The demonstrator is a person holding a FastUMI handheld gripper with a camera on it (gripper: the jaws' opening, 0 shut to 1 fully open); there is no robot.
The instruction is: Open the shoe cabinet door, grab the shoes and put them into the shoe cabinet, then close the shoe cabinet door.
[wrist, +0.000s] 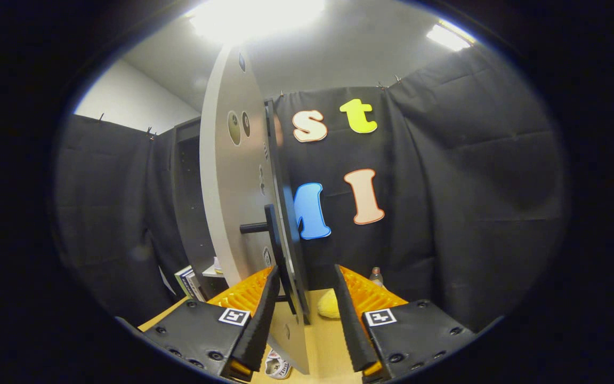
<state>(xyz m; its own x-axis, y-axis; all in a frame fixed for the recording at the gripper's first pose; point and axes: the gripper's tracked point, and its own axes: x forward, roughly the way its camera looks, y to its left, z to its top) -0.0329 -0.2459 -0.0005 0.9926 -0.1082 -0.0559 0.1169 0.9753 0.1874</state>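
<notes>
Grey on its inner face, the shoe cabinet door (232, 176) stands swung open and seen nearly edge-on, running from 12 o'clock down to the fingertips. A dark handle (272, 234) with a round post sticks out of it just ahead of the fingers. The gripper (304, 314) is held partly open, with the door's lower edge passing through the gap between its two fingers (256, 330); whether either finger presses on the door or handle I cannot tell.

At 10 o'clock beyond the door stands the dark cabinet (187, 197), its inside shadowed and hard to read. Low beside it, at about 8 o'clock, some books (187, 282) lean on their side, and a pale shelf edge with a small item on it is too tiny to make out.

Between the fingers and just beyond them, at 6 o'clock, a yellow soft thing (329, 308) lies on the wooden floor (328, 346), half hidden by the right finger; it may be a shoe, but I cannot be sure. A white item with dark markings (277, 365) lies under the door's bottom corner, cut off. At 5 o'clock past the right finger a small bottle (376, 276) stands against the black curtain (472, 186).
</notes>
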